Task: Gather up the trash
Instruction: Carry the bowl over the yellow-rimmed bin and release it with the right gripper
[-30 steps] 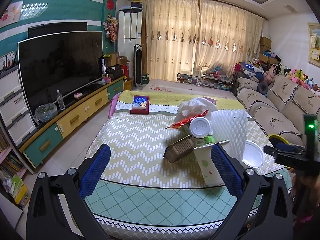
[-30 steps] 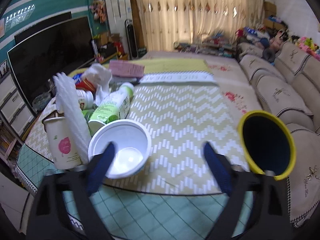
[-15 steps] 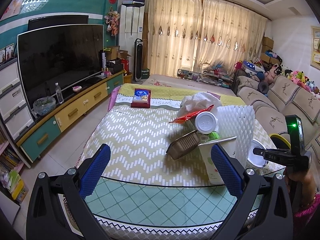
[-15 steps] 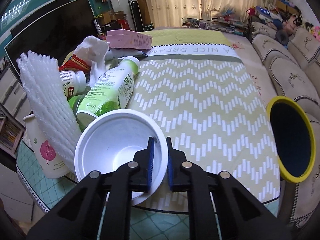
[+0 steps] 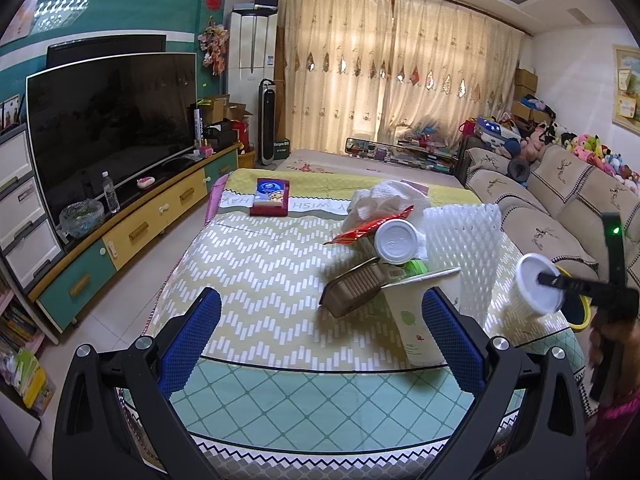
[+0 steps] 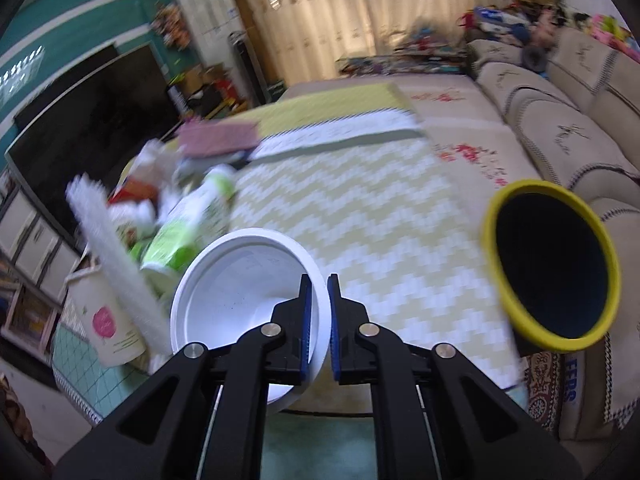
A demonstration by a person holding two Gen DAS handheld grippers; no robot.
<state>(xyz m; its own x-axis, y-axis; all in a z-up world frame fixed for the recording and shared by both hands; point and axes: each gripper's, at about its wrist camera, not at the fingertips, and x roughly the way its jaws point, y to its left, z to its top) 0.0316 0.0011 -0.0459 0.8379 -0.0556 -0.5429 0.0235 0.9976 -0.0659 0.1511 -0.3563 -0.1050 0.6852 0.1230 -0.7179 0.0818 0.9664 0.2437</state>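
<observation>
Right gripper clamped on rim of white plastic bowl, lifted off tabletop's near right corner. Left gripper apart, idle. Next, probably: carry to yellow-rimmed round bin, release.

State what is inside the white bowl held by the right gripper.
The white bowl, pinched at its rim by the right gripper, shows only bare white wall and bottom. The black finger inside covers part of the interior, so that patch stays unseen.
</observation>
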